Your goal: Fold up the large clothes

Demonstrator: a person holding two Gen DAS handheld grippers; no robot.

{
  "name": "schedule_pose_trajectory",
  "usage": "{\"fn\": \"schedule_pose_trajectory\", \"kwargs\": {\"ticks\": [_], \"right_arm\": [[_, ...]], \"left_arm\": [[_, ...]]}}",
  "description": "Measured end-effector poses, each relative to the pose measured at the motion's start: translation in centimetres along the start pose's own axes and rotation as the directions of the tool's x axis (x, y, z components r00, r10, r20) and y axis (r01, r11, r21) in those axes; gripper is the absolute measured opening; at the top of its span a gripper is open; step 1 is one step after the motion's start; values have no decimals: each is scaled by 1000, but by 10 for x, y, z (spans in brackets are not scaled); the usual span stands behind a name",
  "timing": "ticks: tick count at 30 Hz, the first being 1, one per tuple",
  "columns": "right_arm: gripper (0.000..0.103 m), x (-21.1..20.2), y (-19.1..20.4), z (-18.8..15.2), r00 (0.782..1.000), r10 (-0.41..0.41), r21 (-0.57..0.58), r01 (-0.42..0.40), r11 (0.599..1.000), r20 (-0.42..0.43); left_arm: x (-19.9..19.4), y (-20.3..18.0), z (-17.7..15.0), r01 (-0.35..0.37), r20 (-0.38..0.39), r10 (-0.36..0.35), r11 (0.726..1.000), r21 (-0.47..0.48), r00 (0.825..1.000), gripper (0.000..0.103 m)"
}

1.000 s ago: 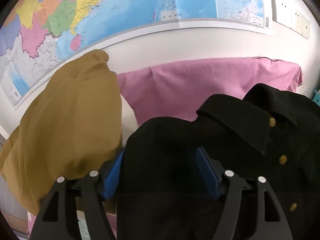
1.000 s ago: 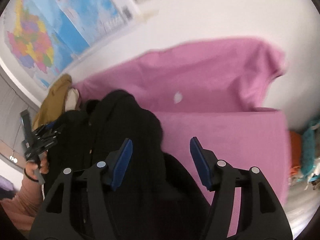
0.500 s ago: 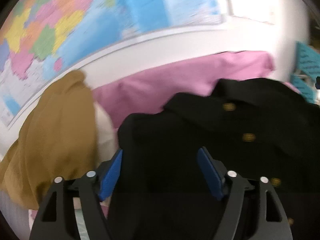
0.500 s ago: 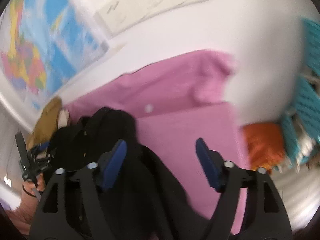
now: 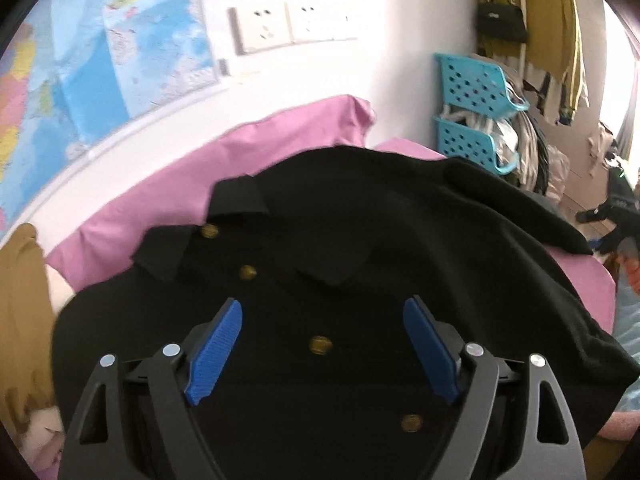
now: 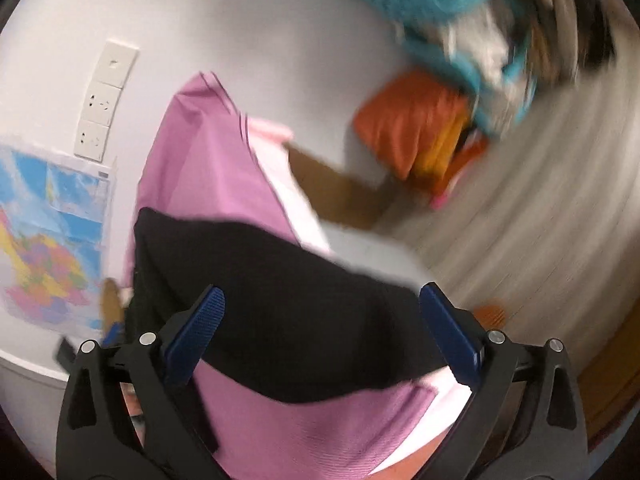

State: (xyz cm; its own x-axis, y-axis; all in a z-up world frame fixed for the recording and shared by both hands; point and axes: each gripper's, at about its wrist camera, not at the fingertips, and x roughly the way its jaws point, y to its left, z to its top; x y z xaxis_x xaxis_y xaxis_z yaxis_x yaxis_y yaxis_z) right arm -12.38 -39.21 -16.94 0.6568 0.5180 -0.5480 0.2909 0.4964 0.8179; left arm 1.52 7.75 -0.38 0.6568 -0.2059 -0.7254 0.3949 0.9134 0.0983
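Observation:
A black collared jacket (image 5: 360, 264) with gold buttons lies spread on the pink bed sheet (image 5: 240, 168), collar toward the wall. My left gripper (image 5: 322, 344) is open above its button front, holding nothing. In the right wrist view a black part of the jacket (image 6: 288, 312) lies across the pink sheet (image 6: 208, 168) near the bed's edge. My right gripper (image 6: 320, 328) is open over it, empty. That view is motion-blurred.
A mustard-brown garment (image 5: 20, 320) lies at the left of the bed. A map (image 5: 100, 60) and wall sockets (image 5: 276, 28) are on the wall. Turquoise baskets (image 5: 472, 112) with clothes stand right of the bed. An orange cushion (image 6: 416, 128) lies on the floor.
Both grippers have swung to the right, staying open. The left view now centres on the jacket's buttons. The right view has turned toward the bed's edge and the floor.

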Motion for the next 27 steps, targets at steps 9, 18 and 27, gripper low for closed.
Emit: {"fn": "schedule_pose_trajectory", "kwargs": {"ticks": [9,18,27], "right_arm": [[19,-11,35,12,993,89,-142,-77,987,80],[12,-95,211,18,918,73,-525,157,836,390],[21,-26,410,-84,967,91,-895,182,408,239]], "left_arm": [[1,-2,-11,-4,-50,3,1000,-25,999,81],[-9,19,-12,7,-30,-10,996,-93,1000,81],[-45,75,-21,-5,69,23,971,-241,997,83]]}}
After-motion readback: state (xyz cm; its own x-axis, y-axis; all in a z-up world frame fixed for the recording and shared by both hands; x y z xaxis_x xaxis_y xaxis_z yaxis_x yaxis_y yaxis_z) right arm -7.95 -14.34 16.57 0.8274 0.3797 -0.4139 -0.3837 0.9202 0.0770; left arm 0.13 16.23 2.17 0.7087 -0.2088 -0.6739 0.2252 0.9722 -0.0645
